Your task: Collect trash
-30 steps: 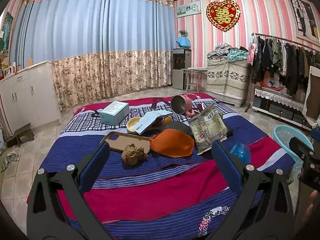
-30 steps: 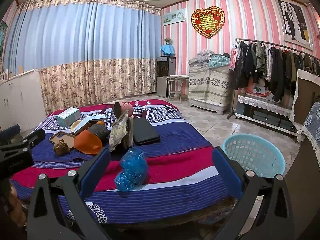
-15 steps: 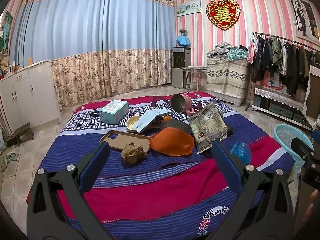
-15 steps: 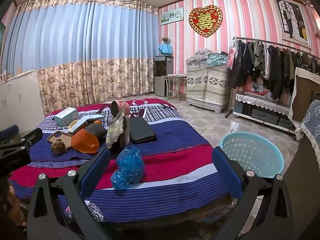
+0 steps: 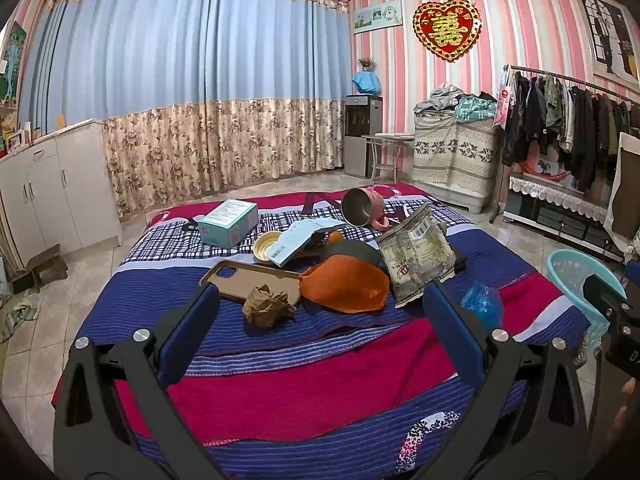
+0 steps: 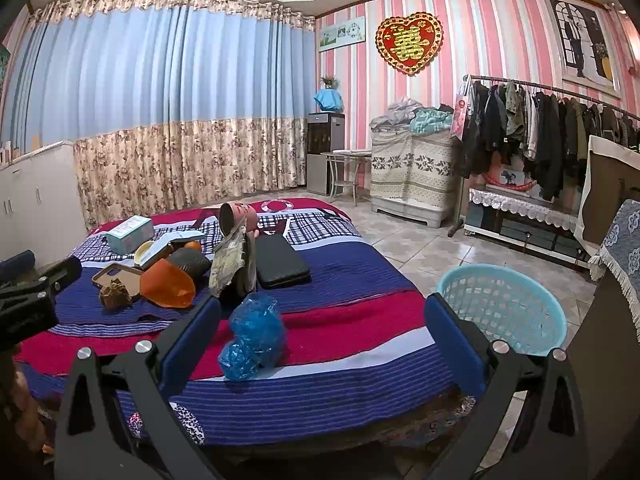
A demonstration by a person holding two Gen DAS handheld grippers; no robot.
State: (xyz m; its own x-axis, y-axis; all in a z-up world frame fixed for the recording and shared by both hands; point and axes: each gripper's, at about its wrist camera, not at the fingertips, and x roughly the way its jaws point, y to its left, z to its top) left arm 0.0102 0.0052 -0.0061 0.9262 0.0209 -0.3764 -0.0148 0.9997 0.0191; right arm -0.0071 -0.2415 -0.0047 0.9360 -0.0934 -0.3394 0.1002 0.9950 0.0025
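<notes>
Both grippers, left gripper [image 5: 320,316] and right gripper [image 6: 322,318], were held wide open and empty above the bed [image 5: 304,384]. Only the right view showed the whole blue basket [image 6: 504,308] and a black case [image 6: 280,260]. Crumpled brown paper [image 5: 268,306] lay ahead between the left fingers; the blue plastic wad [image 6: 252,336] lay just beyond the right's left finger, nearer than a second earlier.
</notes>
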